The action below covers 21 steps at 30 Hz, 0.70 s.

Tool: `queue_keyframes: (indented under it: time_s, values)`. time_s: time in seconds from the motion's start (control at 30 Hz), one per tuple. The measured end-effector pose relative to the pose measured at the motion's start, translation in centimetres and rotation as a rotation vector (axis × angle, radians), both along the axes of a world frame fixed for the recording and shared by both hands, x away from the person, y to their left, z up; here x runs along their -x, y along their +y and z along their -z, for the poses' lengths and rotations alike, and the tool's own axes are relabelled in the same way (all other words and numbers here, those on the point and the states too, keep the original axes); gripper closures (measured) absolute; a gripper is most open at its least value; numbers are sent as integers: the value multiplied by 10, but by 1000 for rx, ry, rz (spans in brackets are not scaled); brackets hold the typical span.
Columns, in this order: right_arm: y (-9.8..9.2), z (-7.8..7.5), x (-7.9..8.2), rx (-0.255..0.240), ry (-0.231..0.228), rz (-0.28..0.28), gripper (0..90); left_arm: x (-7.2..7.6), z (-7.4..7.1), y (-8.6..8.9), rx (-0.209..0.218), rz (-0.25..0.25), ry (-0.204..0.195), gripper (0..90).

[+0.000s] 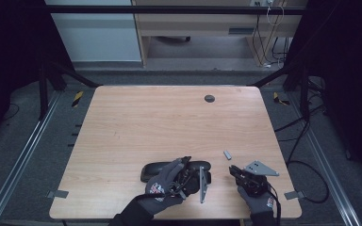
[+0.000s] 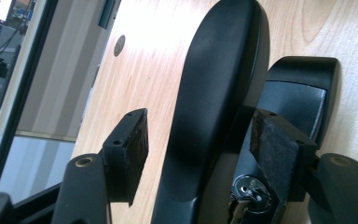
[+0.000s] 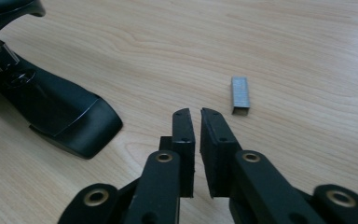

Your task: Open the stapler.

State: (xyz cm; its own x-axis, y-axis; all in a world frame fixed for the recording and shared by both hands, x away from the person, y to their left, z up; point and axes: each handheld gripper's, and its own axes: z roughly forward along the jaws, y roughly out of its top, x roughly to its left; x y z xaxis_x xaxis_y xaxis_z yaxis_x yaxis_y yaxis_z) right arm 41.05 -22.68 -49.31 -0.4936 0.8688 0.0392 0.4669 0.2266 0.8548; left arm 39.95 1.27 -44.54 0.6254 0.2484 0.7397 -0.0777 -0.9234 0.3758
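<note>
So in the high view the black stapler (image 1: 175,170) sits near the front edge of the wooden table (image 1: 169,122), roughly at 6 o'clock from the table's middle, lying crosswise with its top arm swung open. The left gripper (image 1: 185,176), held in a gloved hand, is right on top of it, its grey plate standing on edge. The right gripper (image 1: 235,170) is off at 3 o'clock from the stapler, well apart from it, and a little strip of staples (image 1: 227,155) lies on the wood at about 11 o'clock from that gripper, near but not touching. There's also a small dark round cap (image 1: 209,98) set in the table up at 12 o'clock, far side. Left gripper view: the fingers (image 2: 133,140) are spread, and the stapler's (image 2: 214,102) long top arm runs up between them toward 12 o'clock; neither pad is pressing on it, and the base with its metal bits sits behind the finger at 3 o'clock. Right gripper view: the right gripper's (image 3: 196,122) fingers are nearly pressed together with just a thin slit left and nothing in between. The staples (image 3: 240,95) lie just beyond the tips at about 1 o'clock, and the end of the stapler (image 3: 51,109) is over at 9 o'clock.
</note>
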Motion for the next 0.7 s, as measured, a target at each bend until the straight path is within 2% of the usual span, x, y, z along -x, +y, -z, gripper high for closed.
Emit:
queue_keyframes:
  time_s: [0.07,0.2,0.7]
  values:
    - [4,1,0,5,8,-11,897,-1,1,-2,4,1,1,381]
    - [7,2,-1,-5,16,-27,900,-1,1,-4,-11,2,-2,395]
    - [24,5,-3,-40,41,-79,900,-4,1,-11,-25,11,-2,446]
